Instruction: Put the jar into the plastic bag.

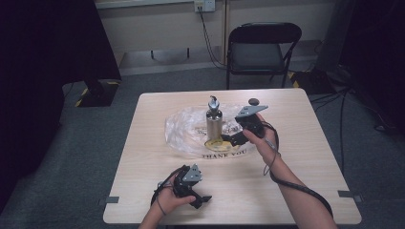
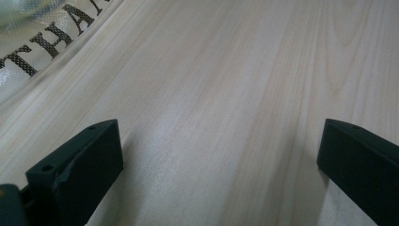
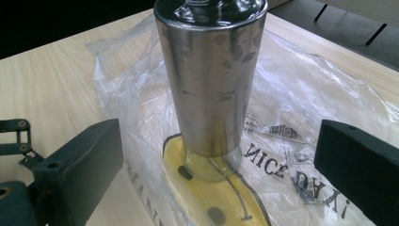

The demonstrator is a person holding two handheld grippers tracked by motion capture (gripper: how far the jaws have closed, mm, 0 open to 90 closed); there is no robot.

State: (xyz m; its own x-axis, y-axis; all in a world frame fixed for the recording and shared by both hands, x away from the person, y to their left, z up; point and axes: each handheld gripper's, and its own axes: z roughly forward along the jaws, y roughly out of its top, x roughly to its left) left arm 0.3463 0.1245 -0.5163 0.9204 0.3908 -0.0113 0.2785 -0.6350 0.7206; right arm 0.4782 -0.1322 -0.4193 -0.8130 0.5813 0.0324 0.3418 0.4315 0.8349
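A steel oil bottle (image 1: 213, 123) with a pour spout stands upright on a clear plastic bag (image 1: 184, 129) printed with a yellow smiley and "THANK YOU". In the right gripper view the bottle (image 3: 211, 84) rises just ahead of the wide-apart jaws, on the bag (image 3: 301, 94). My right gripper (image 1: 230, 139) is open, low beside the bottle's base on its right, apart from it. My left gripper (image 1: 203, 200) rests near the table's front edge, open, with bare wood between its jaws (image 2: 219, 155). The bag's lettering (image 2: 42, 37) shows at the upper left of the left gripper view.
The light wooden table (image 1: 305, 157) has tape marks at its front corners. A black folding chair (image 1: 260, 47) stands behind the far edge. Cables run over the grey floor at the right. A small dark round object (image 1: 253, 101) lies on the table behind the right gripper.
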